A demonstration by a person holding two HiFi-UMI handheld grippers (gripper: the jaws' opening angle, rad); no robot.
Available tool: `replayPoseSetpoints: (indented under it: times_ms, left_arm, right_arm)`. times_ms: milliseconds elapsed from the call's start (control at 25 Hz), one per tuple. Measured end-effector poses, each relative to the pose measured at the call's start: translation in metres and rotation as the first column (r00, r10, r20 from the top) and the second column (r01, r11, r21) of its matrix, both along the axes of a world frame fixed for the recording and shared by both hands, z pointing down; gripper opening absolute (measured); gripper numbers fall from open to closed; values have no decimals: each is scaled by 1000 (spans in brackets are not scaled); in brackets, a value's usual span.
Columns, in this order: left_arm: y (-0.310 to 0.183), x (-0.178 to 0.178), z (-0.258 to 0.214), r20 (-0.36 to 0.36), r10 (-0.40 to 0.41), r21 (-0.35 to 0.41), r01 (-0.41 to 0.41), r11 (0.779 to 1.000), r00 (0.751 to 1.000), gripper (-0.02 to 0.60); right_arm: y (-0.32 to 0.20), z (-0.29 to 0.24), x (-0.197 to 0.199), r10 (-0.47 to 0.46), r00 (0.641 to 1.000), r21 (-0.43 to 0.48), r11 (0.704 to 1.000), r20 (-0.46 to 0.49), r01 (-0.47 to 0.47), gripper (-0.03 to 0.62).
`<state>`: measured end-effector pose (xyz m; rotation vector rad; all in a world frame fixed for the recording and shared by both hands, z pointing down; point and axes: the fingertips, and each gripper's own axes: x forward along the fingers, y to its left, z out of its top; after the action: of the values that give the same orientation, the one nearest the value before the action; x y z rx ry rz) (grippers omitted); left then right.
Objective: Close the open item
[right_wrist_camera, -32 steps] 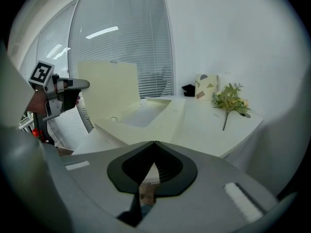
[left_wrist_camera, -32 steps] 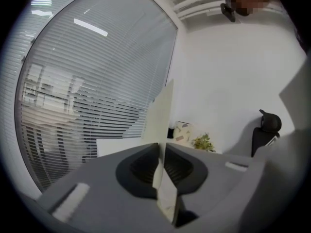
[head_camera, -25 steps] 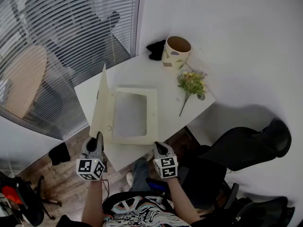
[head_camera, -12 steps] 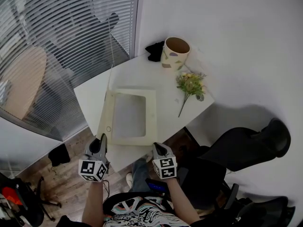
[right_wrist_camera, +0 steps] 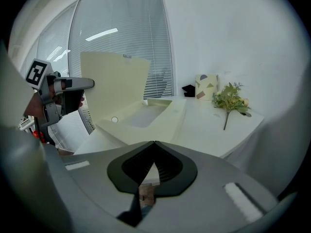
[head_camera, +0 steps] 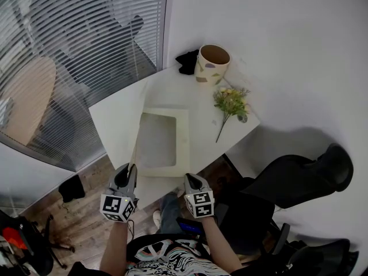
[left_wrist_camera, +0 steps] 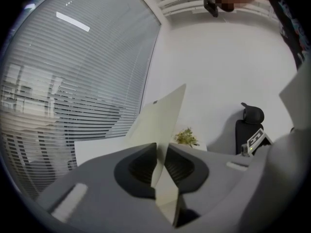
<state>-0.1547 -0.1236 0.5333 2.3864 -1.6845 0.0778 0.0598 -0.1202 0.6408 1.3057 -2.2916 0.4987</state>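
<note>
Steering the lid [right_wrist_camera: 114, 81] toward shut, we have the left gripper [head_camera: 129, 171] at the panel's free near corner, where a light touch guides the whole sheet. Its jaws have just been easing apart with the lid's edge standing between the pads, slack around it rather than clamped, most likely so it can drop on its own hinge. The cream box [head_camera: 183, 144] lies flat mid-way along the white table [head_camera: 112, 119], lid near upright on its left side, and we hover the right gripper [head_camera: 192, 180] at the table's near edge, jaws pressed together on nothing, clear of the lid's fall.
</note>
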Motion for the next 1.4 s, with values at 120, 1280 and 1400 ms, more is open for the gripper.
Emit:
replayPoseSetpoints:
  times_ms: [120, 1280, 1400]
  left_arm:
    - [-1, 7, 1, 10, 18, -2, -18, 1000, 1000, 95]
    - [-5, 62, 19, 116, 197, -52, -192, 980, 974, 107]
    - [-5, 68, 21, 126, 210, -58, -204, 977, 969, 109]
  right_arm:
    - [0, 0, 0, -1, 1000, -1, 1000, 3, 1, 1]
    - [1, 0, 0, -1, 1000, -5, 1000, 27, 1, 1]
    - [0, 0, 0, -1, 999, -3, 1000, 32, 1, 0]
